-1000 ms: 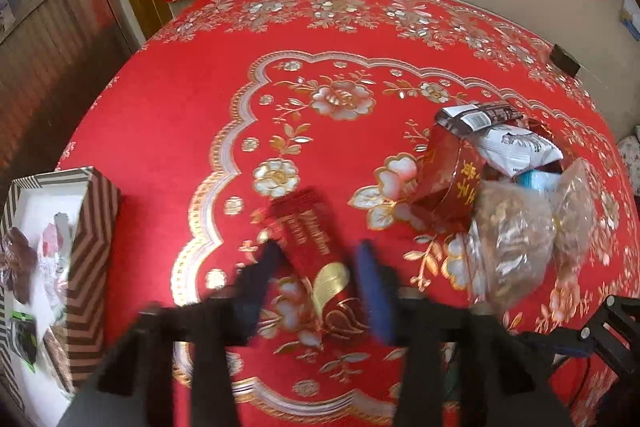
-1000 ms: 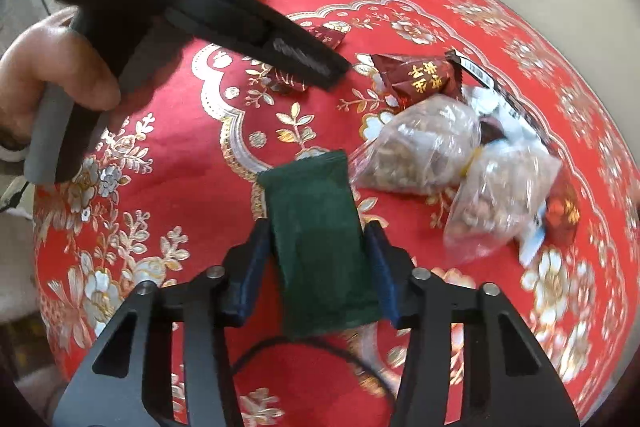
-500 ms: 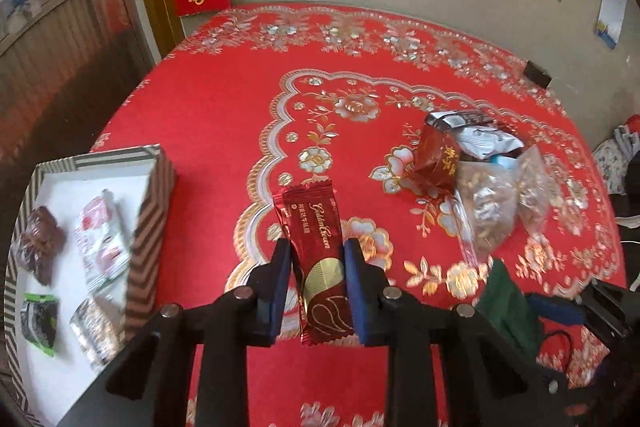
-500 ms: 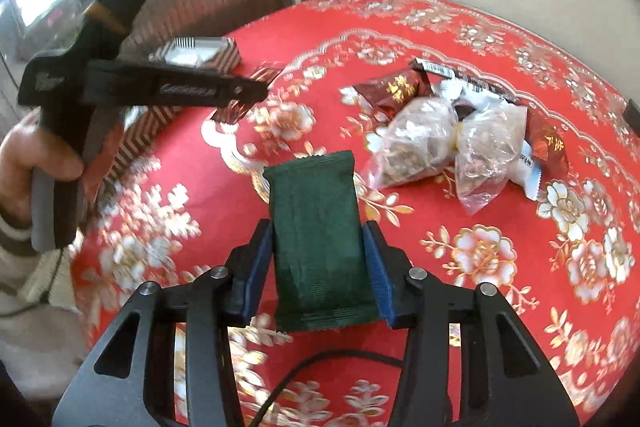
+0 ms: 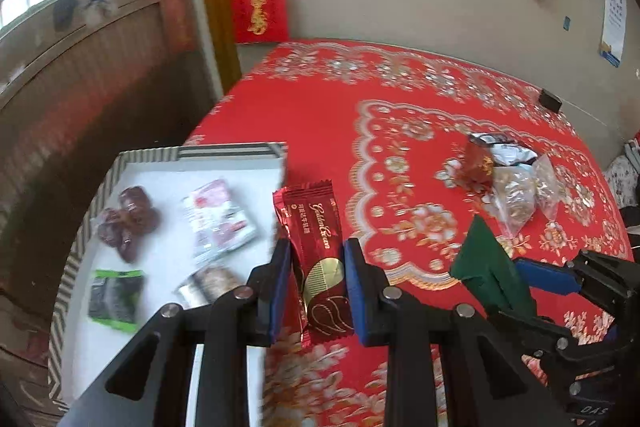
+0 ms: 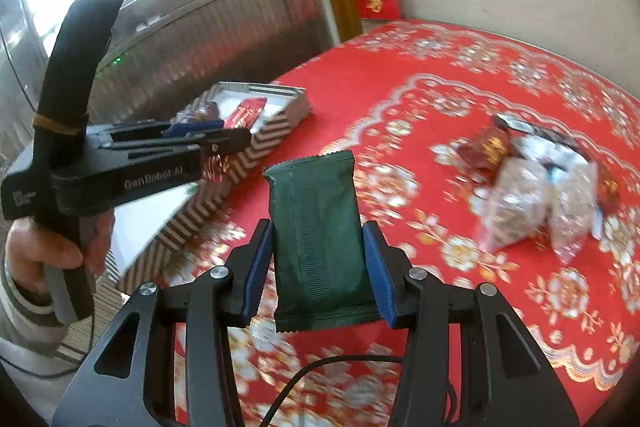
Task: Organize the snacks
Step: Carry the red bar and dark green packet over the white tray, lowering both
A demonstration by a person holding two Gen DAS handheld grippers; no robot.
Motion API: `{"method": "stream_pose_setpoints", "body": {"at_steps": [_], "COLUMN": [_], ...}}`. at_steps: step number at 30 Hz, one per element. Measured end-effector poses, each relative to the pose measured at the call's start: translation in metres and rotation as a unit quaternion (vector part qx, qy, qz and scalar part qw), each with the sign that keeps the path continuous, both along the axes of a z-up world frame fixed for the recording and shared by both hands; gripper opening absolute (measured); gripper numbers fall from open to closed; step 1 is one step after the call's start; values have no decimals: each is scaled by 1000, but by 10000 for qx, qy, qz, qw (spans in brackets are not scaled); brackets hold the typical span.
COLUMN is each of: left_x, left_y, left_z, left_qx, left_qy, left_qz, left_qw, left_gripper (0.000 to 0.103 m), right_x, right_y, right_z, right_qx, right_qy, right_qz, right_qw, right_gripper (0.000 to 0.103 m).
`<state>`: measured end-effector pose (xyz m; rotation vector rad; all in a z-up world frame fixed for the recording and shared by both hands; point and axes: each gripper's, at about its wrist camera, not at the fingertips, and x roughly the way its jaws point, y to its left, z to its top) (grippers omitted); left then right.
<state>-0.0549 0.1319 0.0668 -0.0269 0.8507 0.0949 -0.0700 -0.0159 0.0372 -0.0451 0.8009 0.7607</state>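
Your left hand-held gripper (image 5: 316, 287) is clamped on a red snack bar (image 5: 320, 259), held up beside the right rim of the striped box (image 5: 232, 149), which sits at nine o'clock on the red tabletop (image 5: 320, 115) with several snacks inside. Your right hand-held gripper (image 6: 318, 267) grips a dark green packet (image 6: 320, 231) above the cloth. The remaining pile of snacks (image 6: 532, 187) lies at three o'clock.
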Motion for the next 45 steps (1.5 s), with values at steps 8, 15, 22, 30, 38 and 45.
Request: {"method": "stream_pose_setpoints", "body": {"at_steps": [8, 15, 22, 30, 38, 45], "left_x": [-26, -48, -66, -71, -68, -66], "left_y": [53, 97, 115, 114, 115, 119], "left_z": [3, -3, -21, -46, -54, -57], "left_qx": [-2, -24, -71, -229, -257, -184], "left_qy": [-124, -54, 136, 409, 498, 539], "left_qz": [421, 806, 924, 860, 839, 1040], "left_qw": [9990, 9967, 9956, 9952, 9949, 9929], "left_gripper": [29, 29, 29, 29, 29, 40], "right_x": [-3, -2, 7, 37, 60, 66], "right_y": [42, 84, 128, 178, 214, 210], "right_z": [19, 31, 33, 16, -20, -25], "right_qx": [84, 83, 49, -298, -639, -403], "right_qy": [-166, -250, -186, -21, 392, 724], "right_qz": [296, 603, 834, 860, 979, 831], "right_qw": [9994, 9978, 9963, 9958, 9924, 9931], "right_gripper": [45, 45, 45, 45, 45, 52]}}
